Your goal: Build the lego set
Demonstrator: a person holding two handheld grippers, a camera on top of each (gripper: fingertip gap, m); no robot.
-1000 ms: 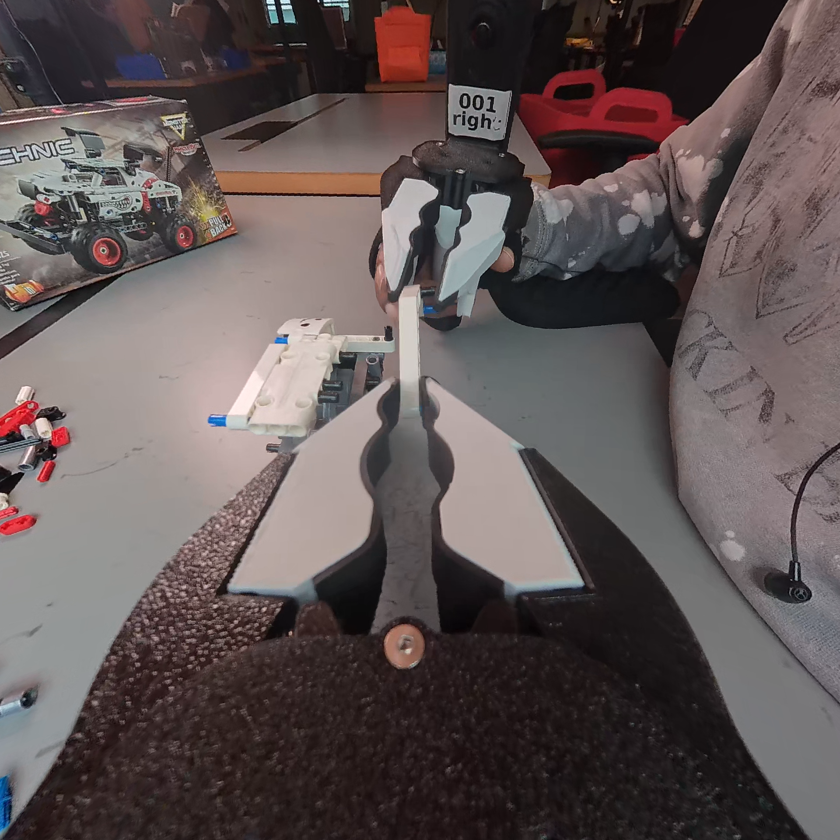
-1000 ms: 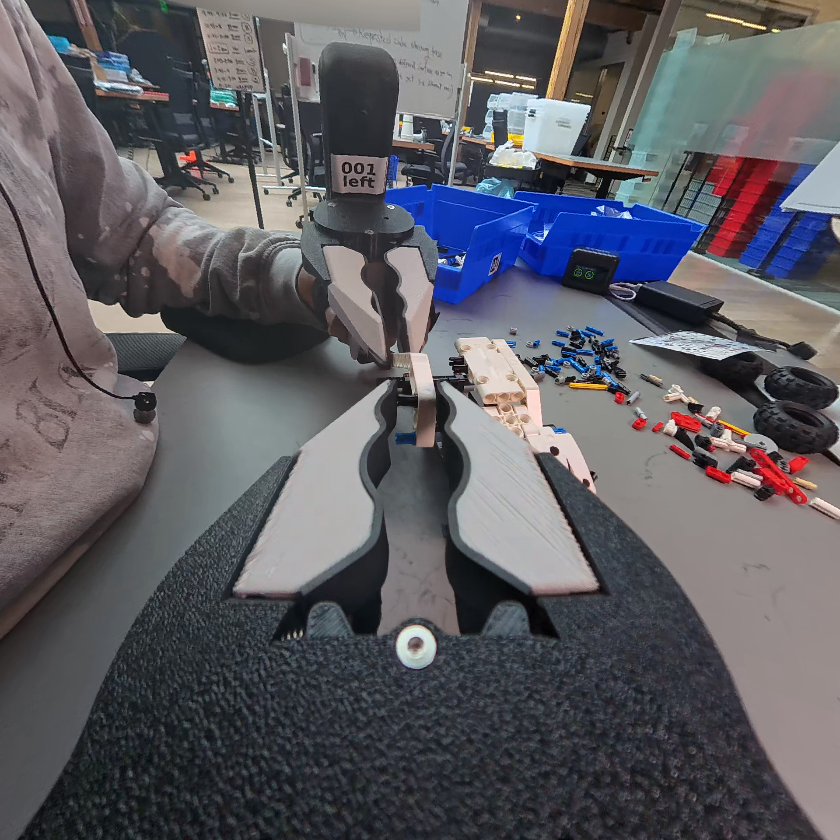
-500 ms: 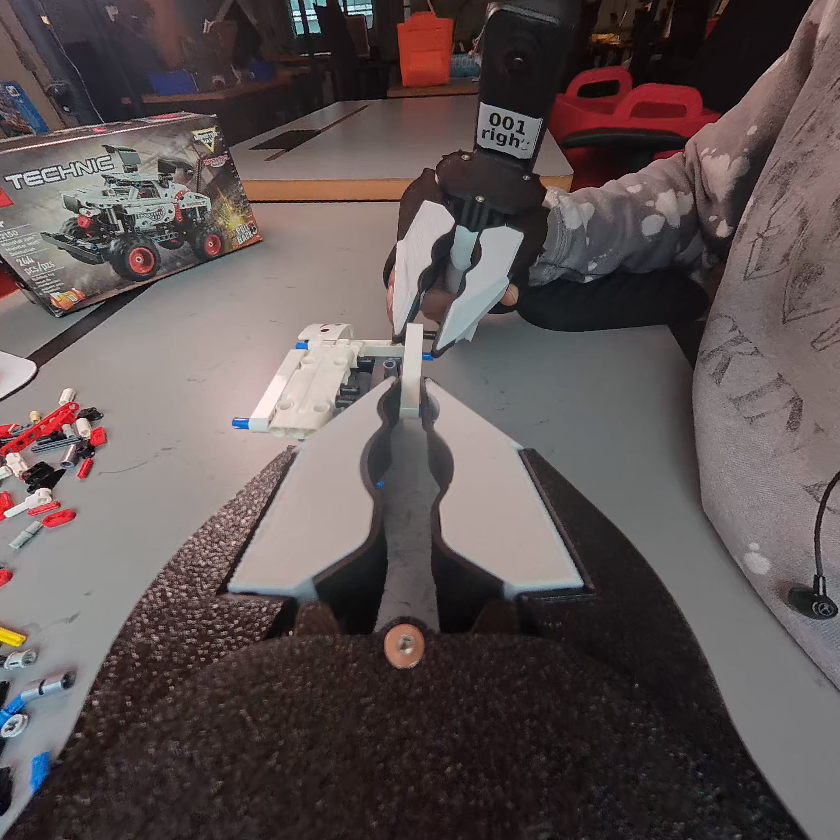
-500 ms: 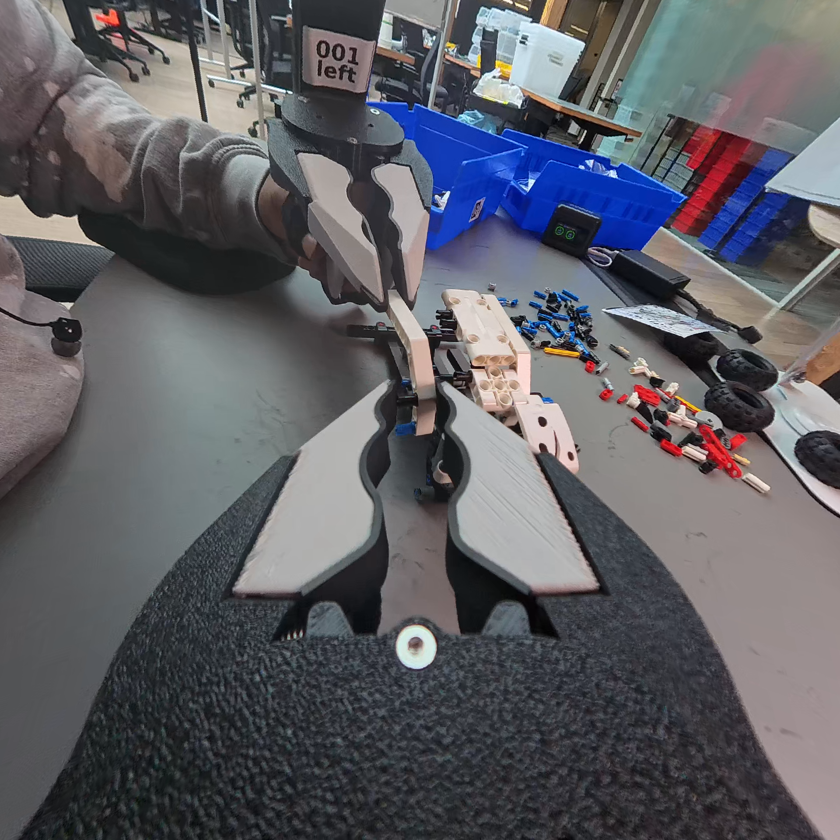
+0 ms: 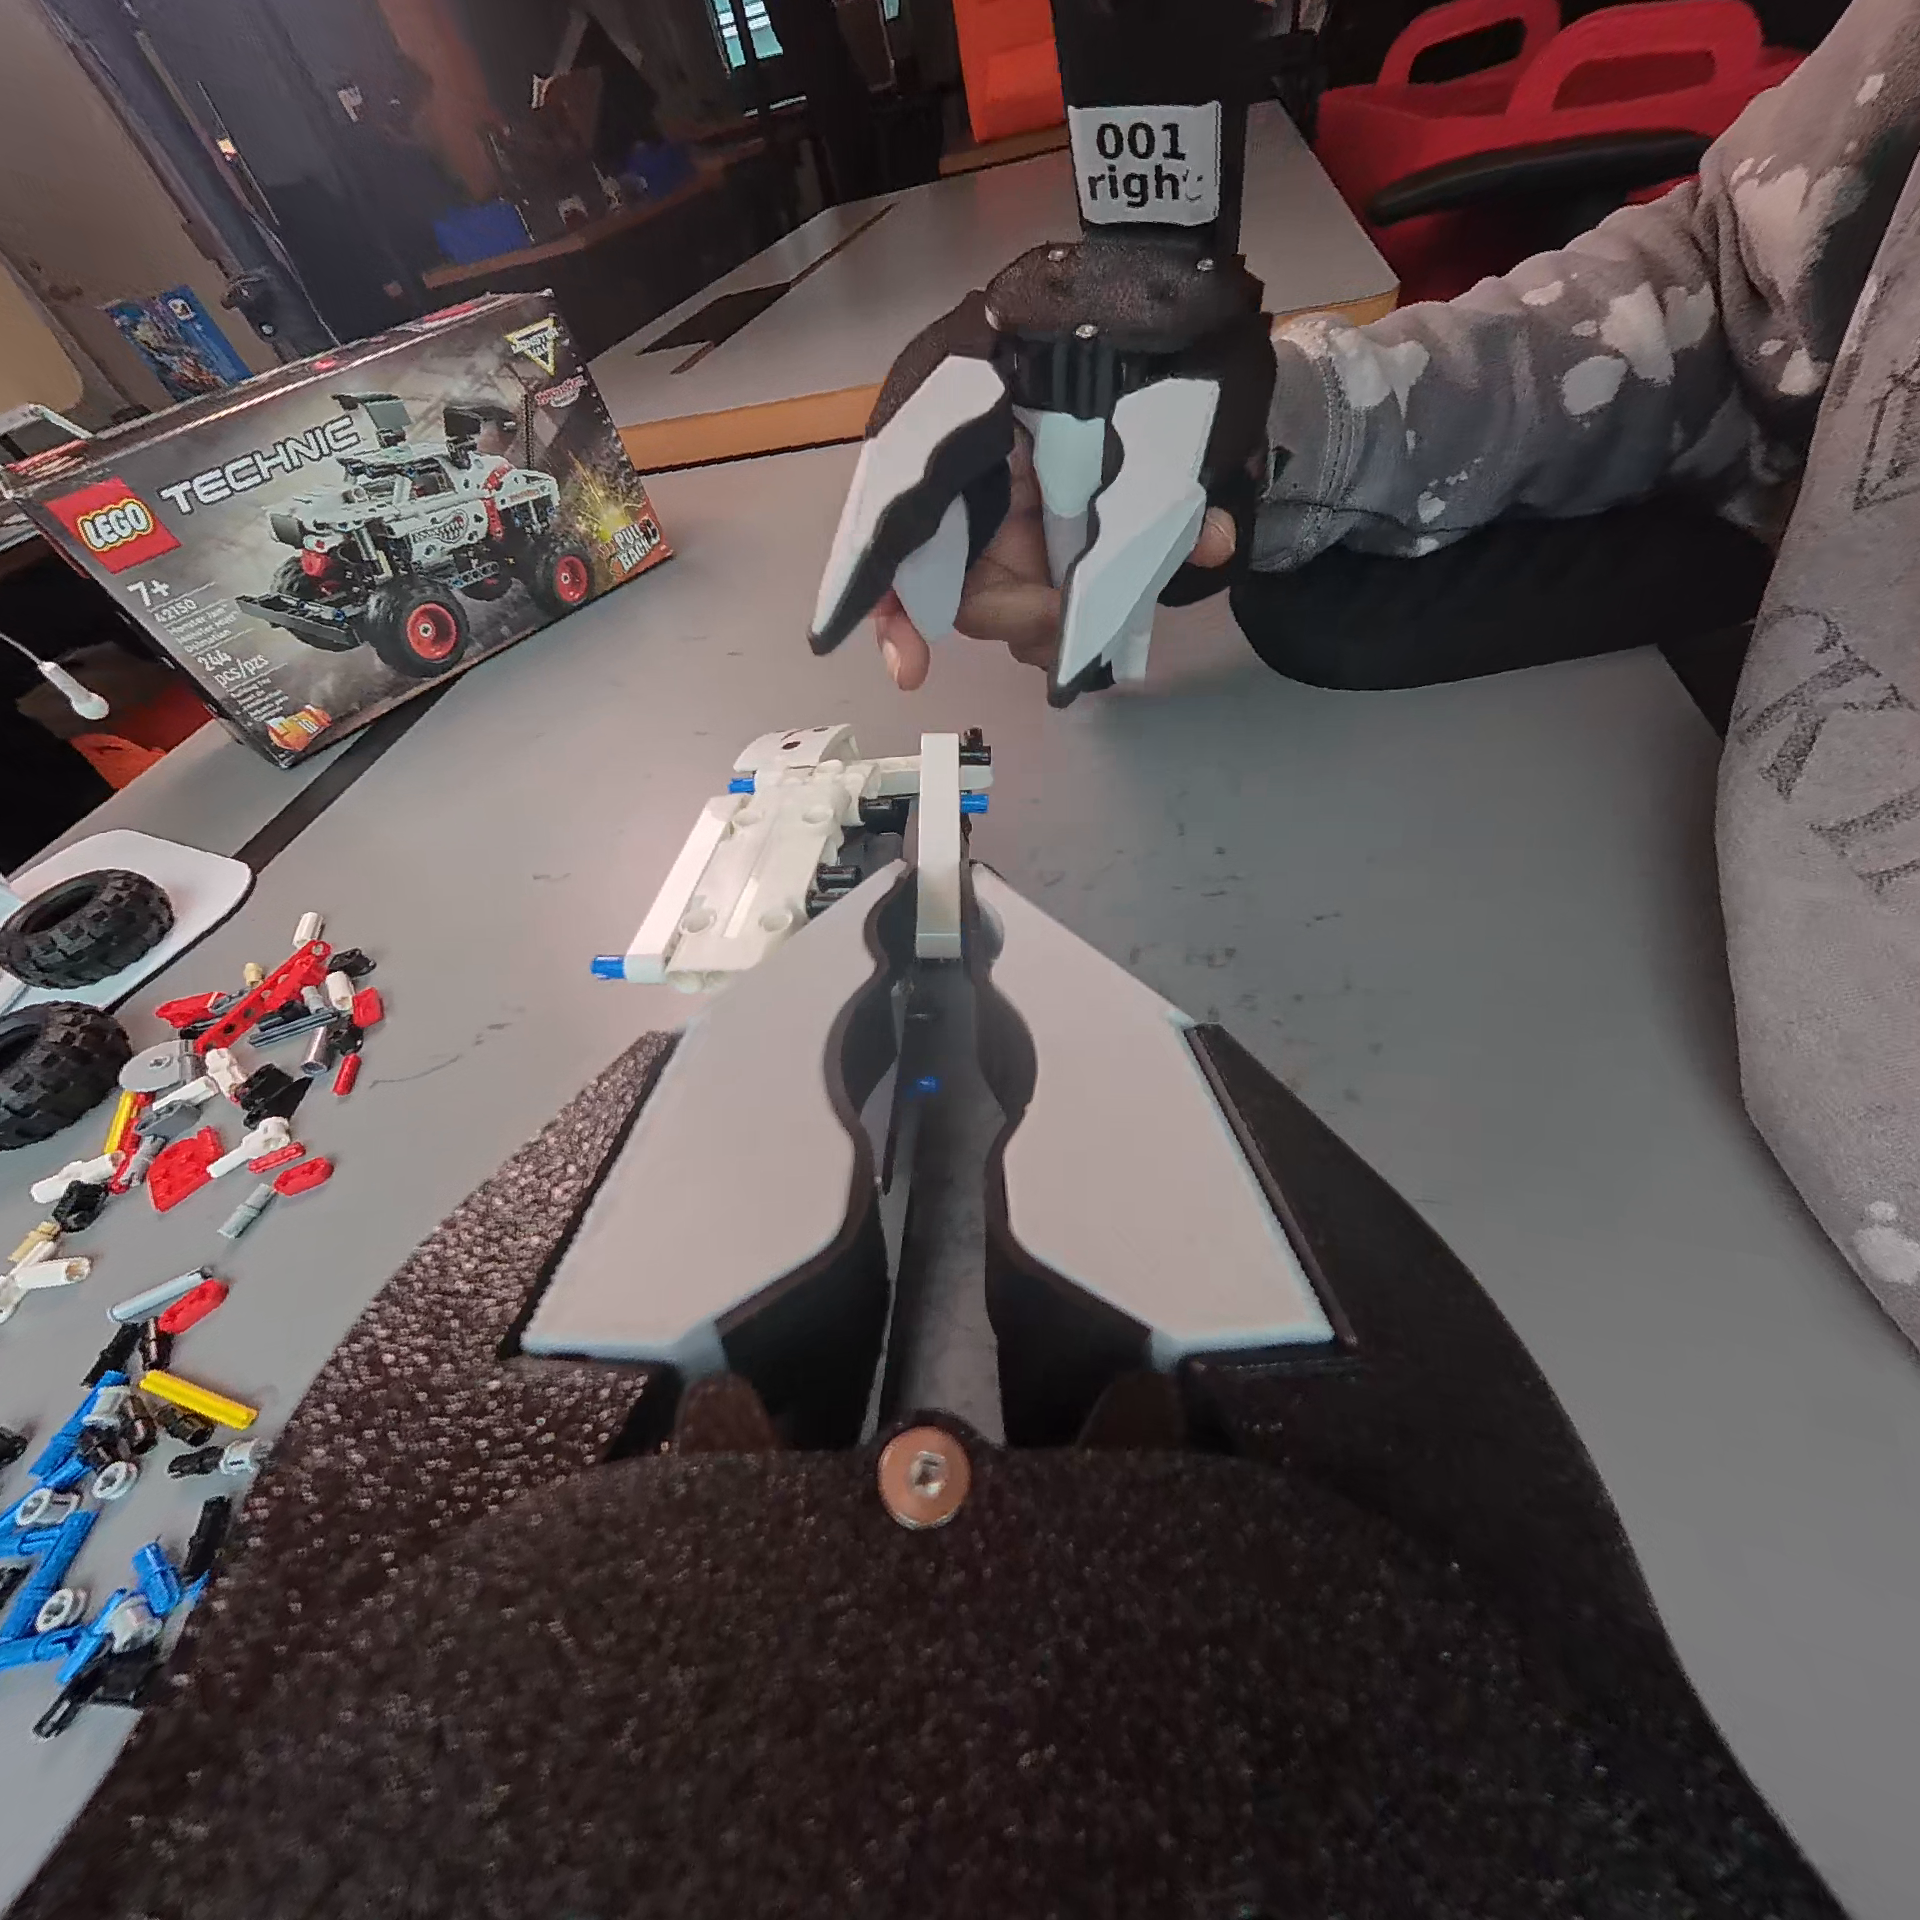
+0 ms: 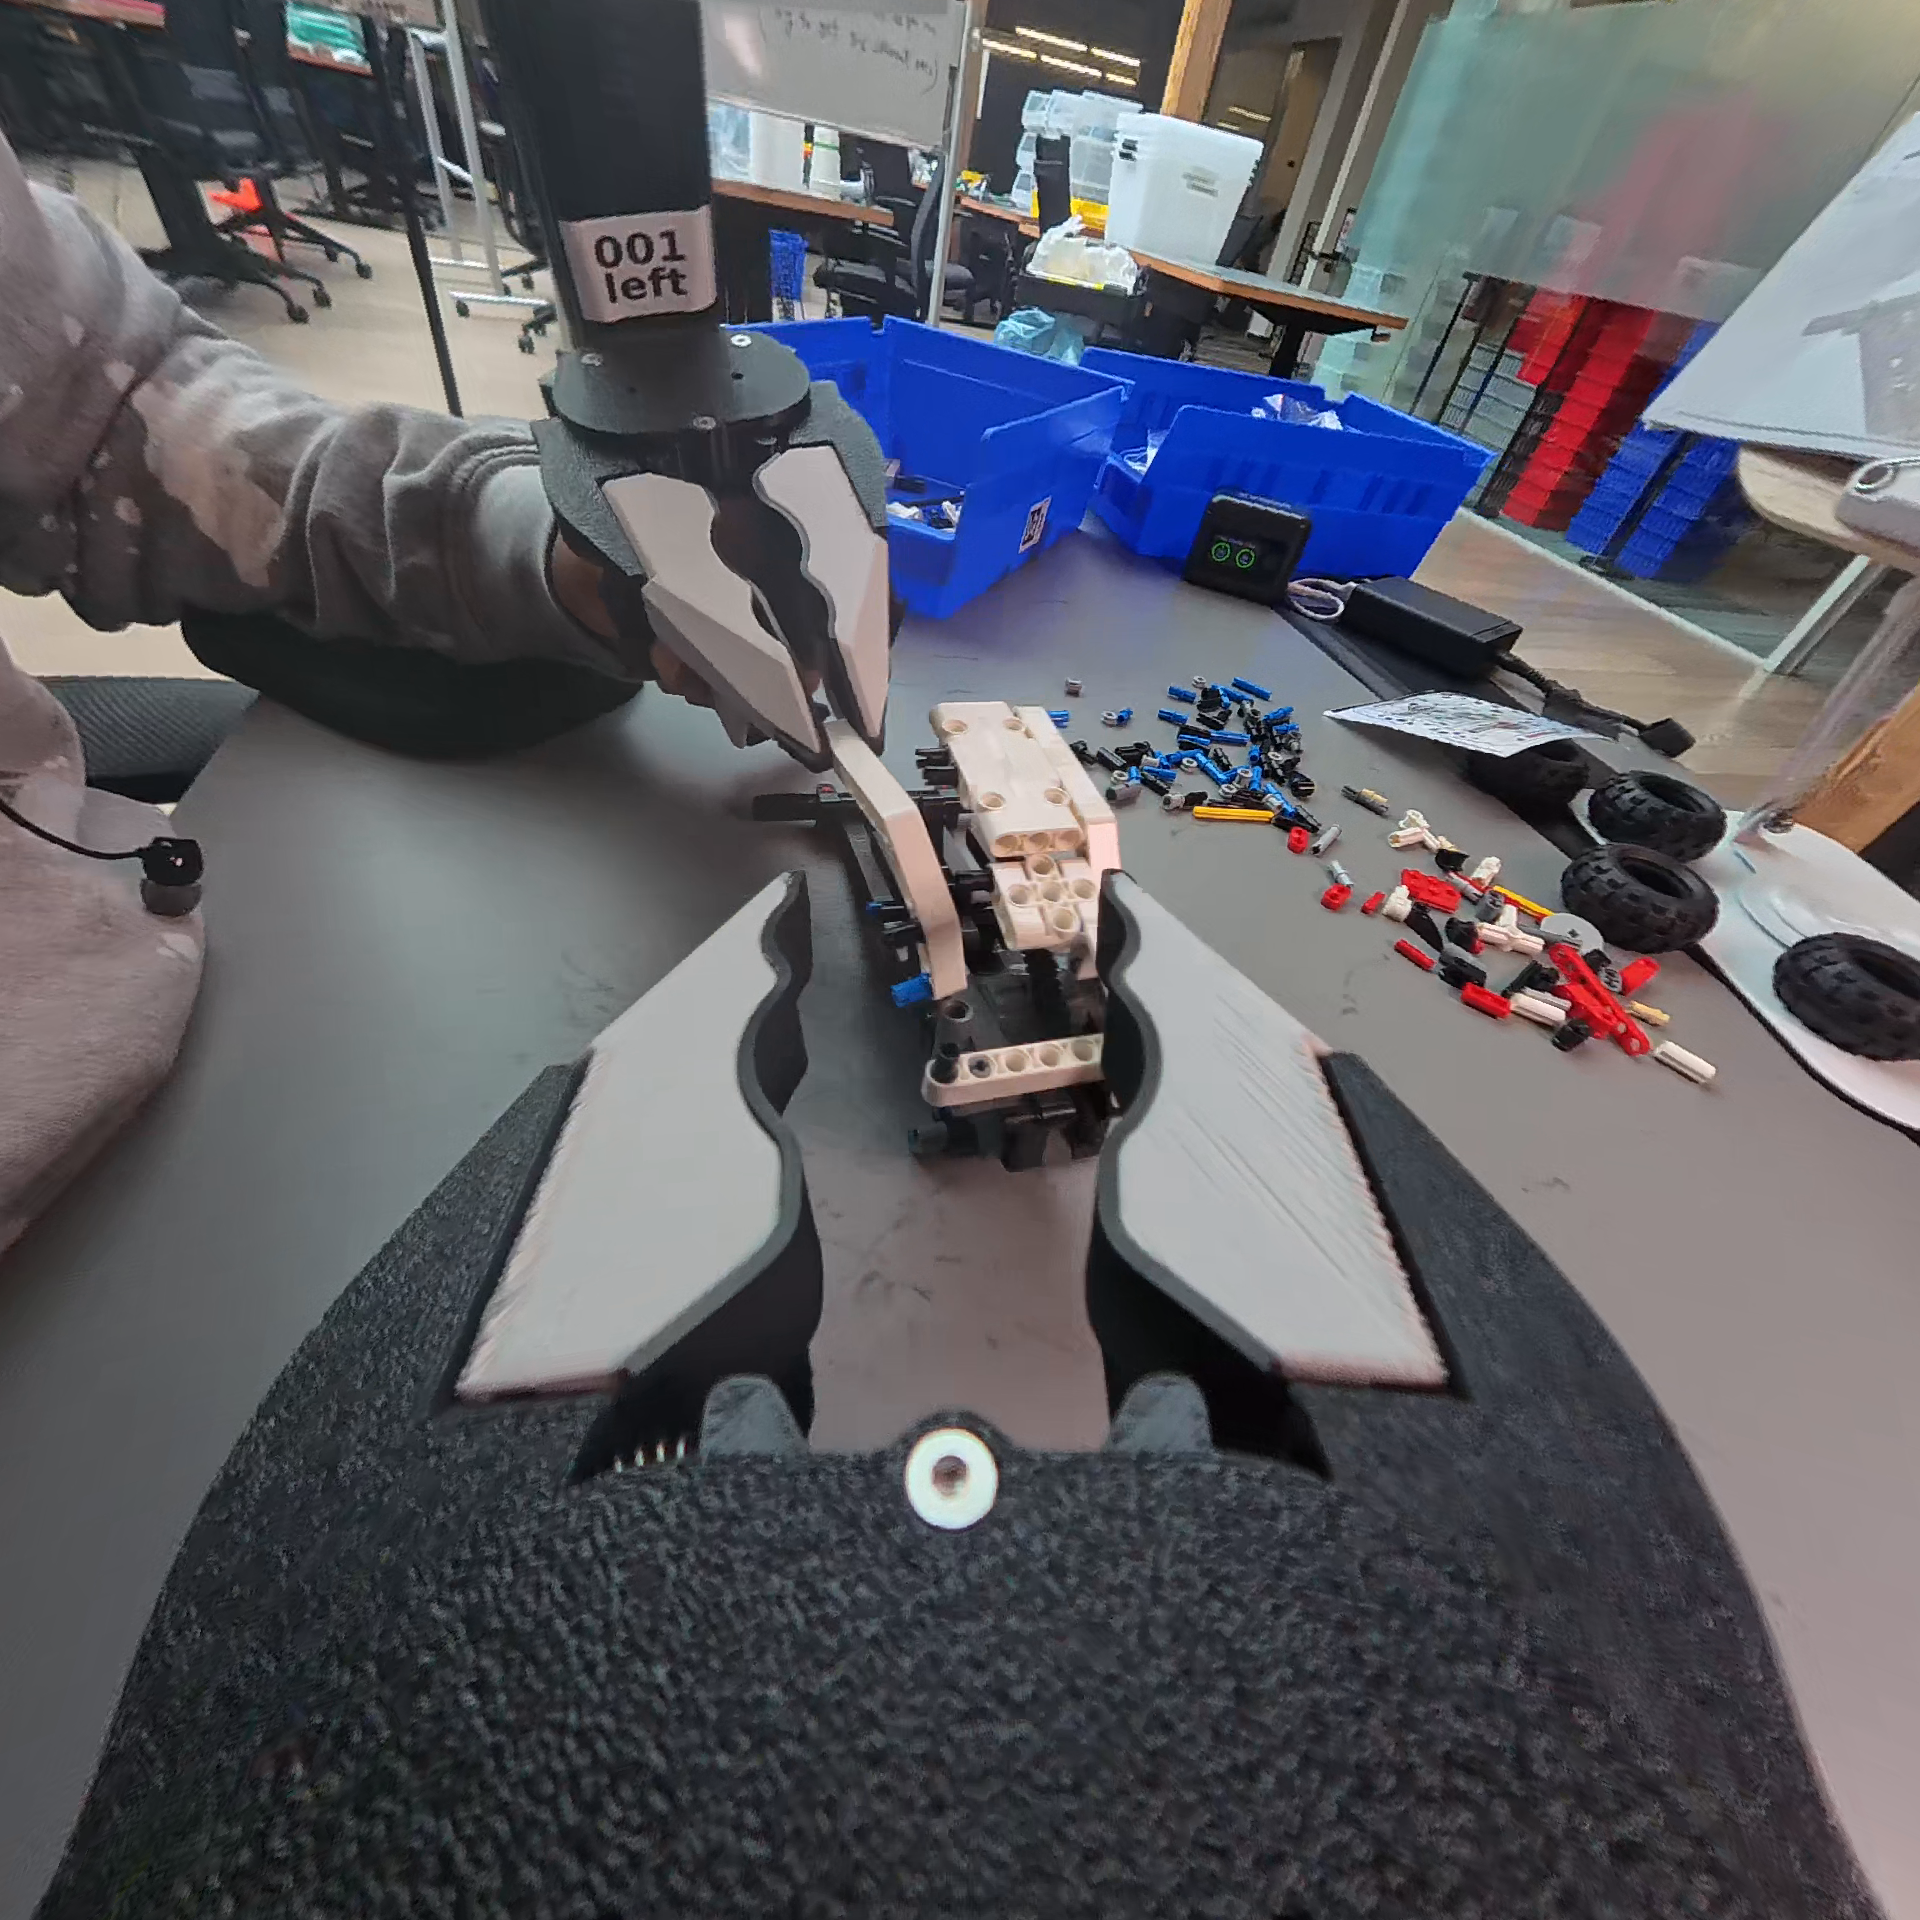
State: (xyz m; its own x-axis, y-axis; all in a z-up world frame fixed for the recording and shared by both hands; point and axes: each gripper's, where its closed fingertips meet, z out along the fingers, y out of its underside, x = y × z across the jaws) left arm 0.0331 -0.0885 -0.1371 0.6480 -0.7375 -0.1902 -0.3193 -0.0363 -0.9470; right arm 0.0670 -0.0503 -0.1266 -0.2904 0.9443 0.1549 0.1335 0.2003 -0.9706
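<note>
The partly built lego chassis [image 5: 748, 868] of white panels on a black frame lies on the grey table [image 5: 1351, 935]. My left gripper [image 5: 938, 899] is shut on a long white beam [image 5: 940, 821] along the chassis's right side. In the right wrist view the beam [image 6: 896, 826] curves up from the chassis [image 6: 1013, 779] into the left gripper [image 6: 844, 743]. My right gripper [image 6: 951, 894] is open, its fingers on either side of the chassis's near end and gripping nothing. It also shows in the left wrist view [image 5: 956, 665], open just above the beam's far end.
Loose small red, blue, black and white parts [image 6: 1226, 748] [image 5: 239, 1070] lie beside the chassis. Black tyres [image 6: 1642, 894] sit past them. The set's box [image 5: 343, 520] stands at the back. Blue bins [image 6: 987, 447], a power adapter [image 6: 1423, 623] and a printed sheet [image 6: 1455, 717] are on the table's far side. Across from one pair of fingers to the other is roughly 6 centimeters.
My right gripper has opened, let go of the beam and drawn back and up from it. My left gripper still holds the beam.
</note>
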